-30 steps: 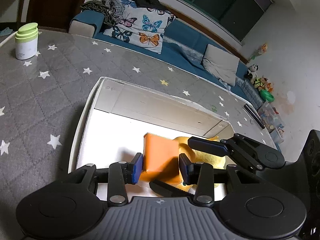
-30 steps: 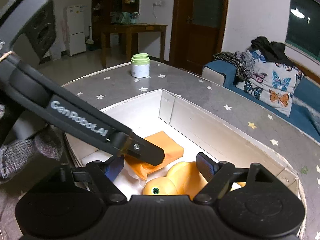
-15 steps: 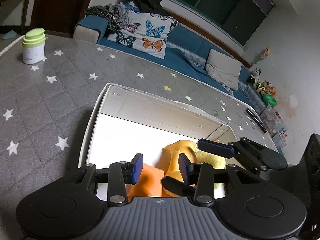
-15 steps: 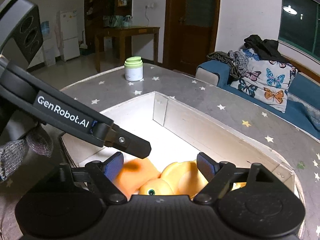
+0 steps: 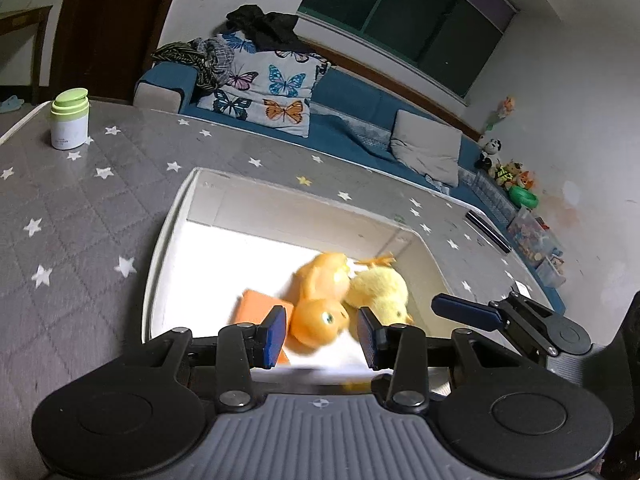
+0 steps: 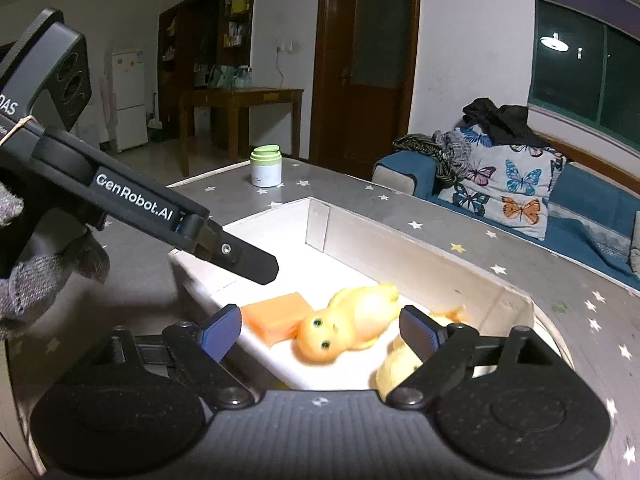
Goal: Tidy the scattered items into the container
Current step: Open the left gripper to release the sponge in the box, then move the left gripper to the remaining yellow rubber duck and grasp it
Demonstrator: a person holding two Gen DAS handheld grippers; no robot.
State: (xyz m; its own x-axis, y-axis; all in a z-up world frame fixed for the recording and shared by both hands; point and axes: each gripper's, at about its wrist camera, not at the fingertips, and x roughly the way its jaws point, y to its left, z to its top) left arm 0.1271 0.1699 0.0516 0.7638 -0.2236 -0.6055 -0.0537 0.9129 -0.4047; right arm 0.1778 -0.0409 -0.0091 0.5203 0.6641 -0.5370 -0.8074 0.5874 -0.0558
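A white open box [image 5: 172,216] [image 6: 440,256] sits on the grey star-patterned table. Inside lie an orange block [image 5: 254,306] [image 6: 276,314], an orange rubber duck [image 5: 320,304] [image 6: 348,326] and a yellow plush chick [image 5: 380,290] [image 6: 394,372]. My left gripper [image 5: 322,338] is open and empty, held above the box's near edge. My right gripper [image 6: 320,330] is open and empty, above the box from the other side. The right gripper's finger shows in the left wrist view [image 5: 466,312]; the left gripper's finger shows in the right wrist view [image 6: 248,258].
A white jar with a green lid [image 5: 70,120] [image 6: 266,168] stands on the table away from the box. A dark remote [image 5: 488,230] lies near the far table edge. A blue sofa with cushions [image 5: 280,92] runs behind the table.
Both grippers have lifted and pulled back from the box. The orange block left my left gripper's open jaws and now lies on the box floor beside the duck.
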